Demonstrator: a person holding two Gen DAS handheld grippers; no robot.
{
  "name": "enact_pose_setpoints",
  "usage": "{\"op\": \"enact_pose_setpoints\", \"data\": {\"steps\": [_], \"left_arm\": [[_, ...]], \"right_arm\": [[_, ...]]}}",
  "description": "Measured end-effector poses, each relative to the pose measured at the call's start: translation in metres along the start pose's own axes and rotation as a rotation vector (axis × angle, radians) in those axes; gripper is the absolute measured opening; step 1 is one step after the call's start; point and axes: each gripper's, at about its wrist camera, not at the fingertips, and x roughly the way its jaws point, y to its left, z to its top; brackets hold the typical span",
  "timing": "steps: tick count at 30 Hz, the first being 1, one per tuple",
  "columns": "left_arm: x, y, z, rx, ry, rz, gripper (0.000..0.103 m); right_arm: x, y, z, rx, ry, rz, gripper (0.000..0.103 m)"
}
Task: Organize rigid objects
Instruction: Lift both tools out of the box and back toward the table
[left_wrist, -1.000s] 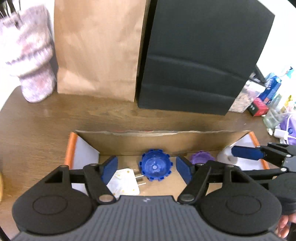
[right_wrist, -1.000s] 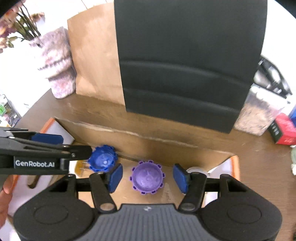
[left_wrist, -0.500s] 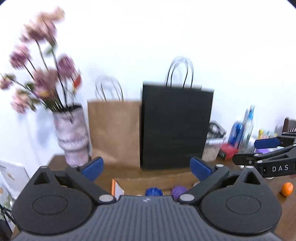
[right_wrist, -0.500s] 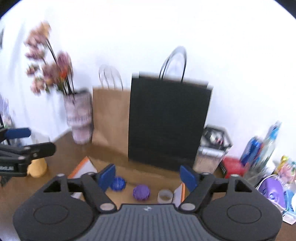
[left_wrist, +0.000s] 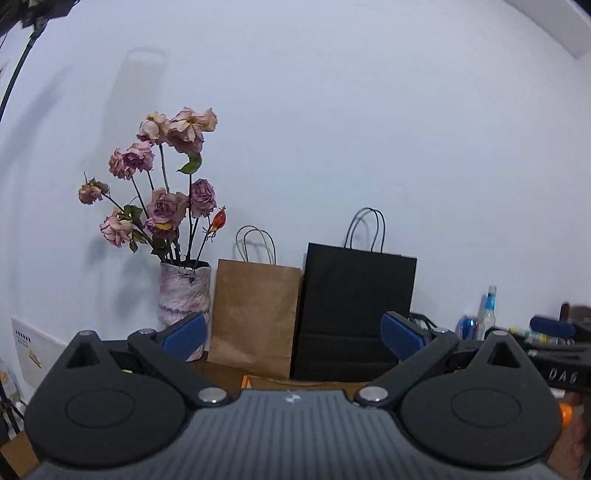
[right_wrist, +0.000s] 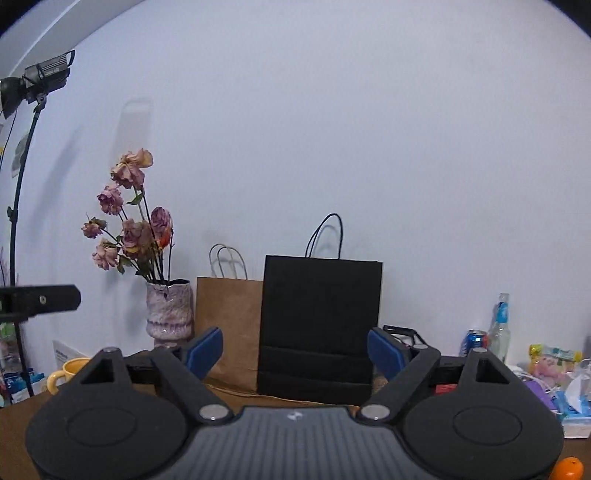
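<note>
Black bag (left_wrist: 354, 314) at 12 o'clock; plain brown bag (left_wrist: 255, 317) at 11. Vase (left_wrist: 184, 291): mottled pink and white; roses (left_wrist: 173, 199) faded pink. Pads (right_wrist: 205, 349): blue. Mug (right_wrist: 70, 371): yellow, at 9. Can (right_wrist: 474, 341): blue, at 3. Wall (right_wrist: 332, 129): pale grey-white.

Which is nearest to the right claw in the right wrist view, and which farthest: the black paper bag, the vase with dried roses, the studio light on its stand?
1. Black paper bag: straight ahead of the right claw.
2. Vase with dried roses: left, against the wall.
3. Studio light: far left, high on its stand.
</note>
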Motion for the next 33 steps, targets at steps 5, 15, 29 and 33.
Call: {"op": "enact_pose_setpoints", "data": {"steps": [5, 15, 29, 33], "left_arm": [[-0.023, 0.004, -0.002, 0.019, -0.016, -0.026, 0.103], [-0.113, 0.035, -0.045, 0.03, -0.06, -0.063, 0.103], [-0.287, 0.067, -0.12, 0.047, -0.013, 0.017, 0.103], [-0.291, 0.059, -0.121, 0.107, 0.014, -0.029, 0.103]], "right_arm": [[-0.023, -0.001, -0.001, -0.01, -0.012, -0.021, 0.087], [-0.118, -0.012, -0.048, 0.089, -0.011, -0.029, 0.094], [-0.3, 0.019, -0.147, 0.008, 0.126, -0.054, 0.096], [-0.318, 0.031, -0.153, 0.014, 0.156, 0.026, 0.096]]}}
